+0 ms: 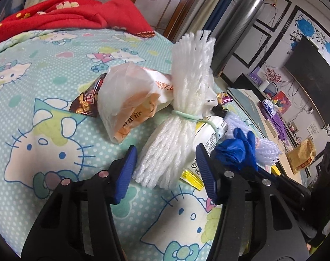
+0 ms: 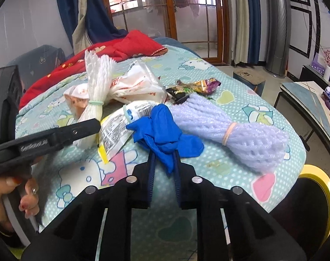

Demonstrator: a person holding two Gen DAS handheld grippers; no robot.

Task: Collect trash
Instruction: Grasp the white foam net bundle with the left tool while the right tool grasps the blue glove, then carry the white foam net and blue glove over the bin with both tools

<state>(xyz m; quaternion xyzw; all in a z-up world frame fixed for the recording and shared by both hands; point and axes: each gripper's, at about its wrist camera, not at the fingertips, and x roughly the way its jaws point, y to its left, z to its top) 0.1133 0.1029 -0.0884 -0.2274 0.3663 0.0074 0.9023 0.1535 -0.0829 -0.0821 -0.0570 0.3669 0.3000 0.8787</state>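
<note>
Here, a bed with a pale green cartoon-cat quilt (image 2: 241, 100) carries the trash, glazed wooden doors (image 2: 165, 10) behind. The right claw (image 2: 163, 171) pinches a crumpled blue rubber glove (image 2: 162, 128); the left claw (image 1: 166, 169) is spread around a white foam net bundle (image 1: 175, 143).

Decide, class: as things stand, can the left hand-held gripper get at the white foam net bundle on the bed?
Probably yes. The left hand-held gripper already has its blue pads on either side of the white foam net bundle's lower end, with gaps showing on both sides. Nothing lies between them; the white wrapper sits just beside it.
</note>
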